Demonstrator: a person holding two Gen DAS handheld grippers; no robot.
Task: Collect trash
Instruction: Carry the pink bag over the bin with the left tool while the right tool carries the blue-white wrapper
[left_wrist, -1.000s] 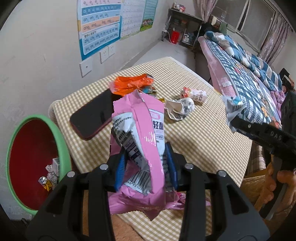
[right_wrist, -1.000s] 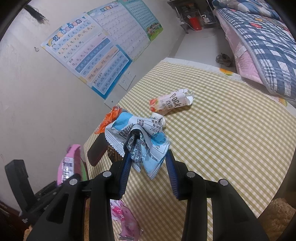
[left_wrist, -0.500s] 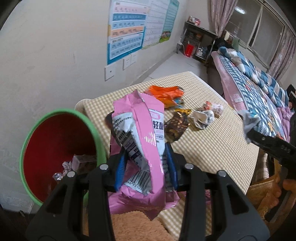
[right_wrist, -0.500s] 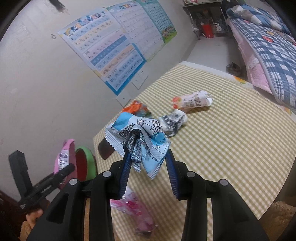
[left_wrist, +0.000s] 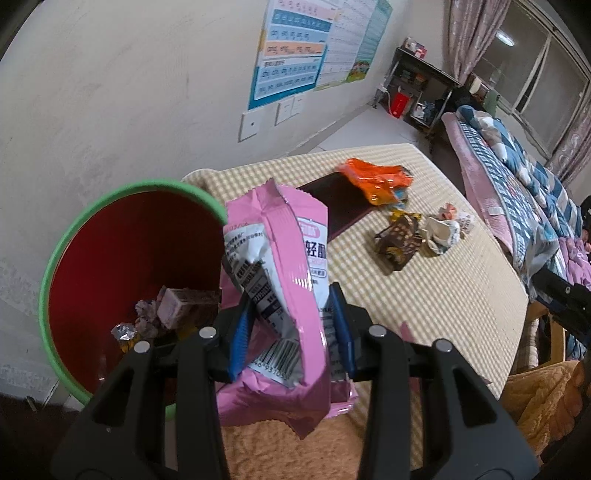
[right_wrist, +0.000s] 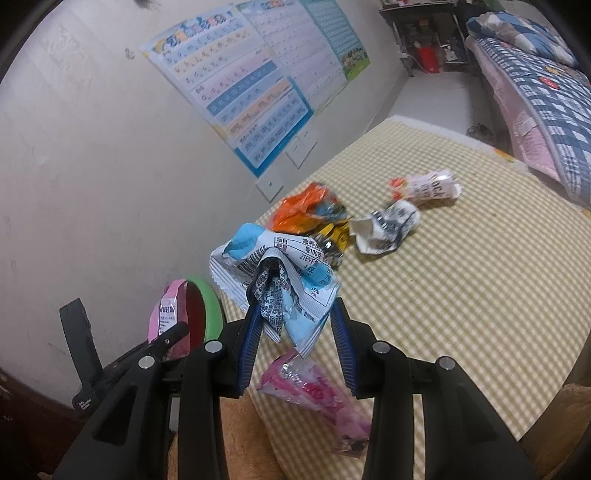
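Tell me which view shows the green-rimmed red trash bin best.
The left wrist view: the green-rimmed red trash bin shows its open mouth and the wrappers at its bottom. The right wrist view catches only an arc of its rim, beside the pink snack bag.

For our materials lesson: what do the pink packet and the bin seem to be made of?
Pink packet: probably thin plastic film, glossy; it creases sharply and catches the light.
Bin: looks like moulded plastic, smooth red inside with a green rim; its exact material is unclear.
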